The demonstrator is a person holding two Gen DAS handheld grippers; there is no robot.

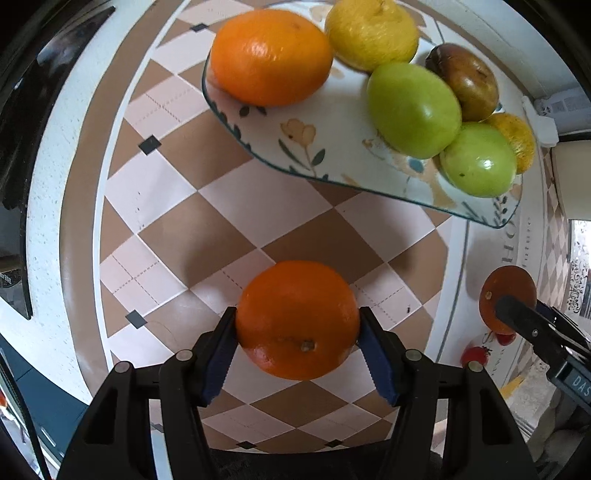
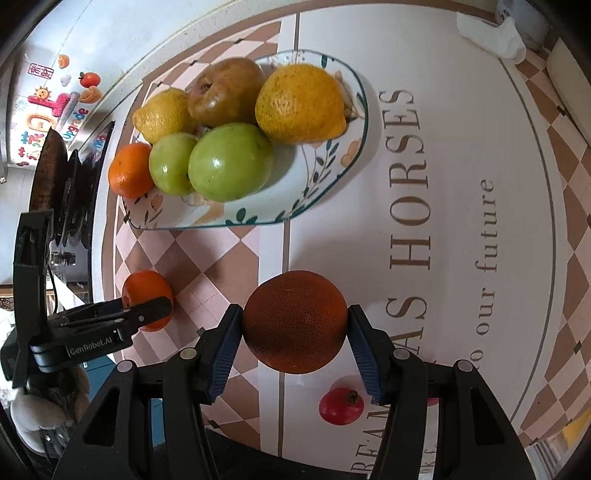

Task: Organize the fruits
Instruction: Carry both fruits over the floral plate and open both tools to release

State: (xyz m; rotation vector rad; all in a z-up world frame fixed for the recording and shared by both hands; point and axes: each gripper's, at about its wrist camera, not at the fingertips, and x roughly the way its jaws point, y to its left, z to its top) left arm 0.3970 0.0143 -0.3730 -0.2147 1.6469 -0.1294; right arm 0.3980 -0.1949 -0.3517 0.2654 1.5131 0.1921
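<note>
My left gripper [image 1: 296, 321] is shut on a bright orange [image 1: 295, 291], its blue pads pressing both sides, above the chequered tablecloth. My right gripper [image 2: 294, 317] is shut on a darker, reddish orange [image 2: 295, 325]. Each gripper shows in the other's view: the right gripper [image 1: 517, 310] with its dark orange [image 1: 506, 286], the left gripper [image 2: 151, 306] with its orange [image 2: 144, 288]. Beyond both stands a flower-patterned glass plate [image 1: 332, 177] [image 2: 258, 221]. It holds an orange [image 1: 271, 55], two lemons [image 2: 301, 103], two green apples [image 2: 231, 162] and a brown pear [image 2: 225, 90].
A small red fruit [image 2: 340, 404] lies on the cloth under my right gripper. The tablecloth [image 2: 461, 184] has a white lettered panel to the right of the plate. A black appliance [image 2: 55, 177] stands at the left edge, and crumpled white tissue [image 2: 491, 33] lies at the far right.
</note>
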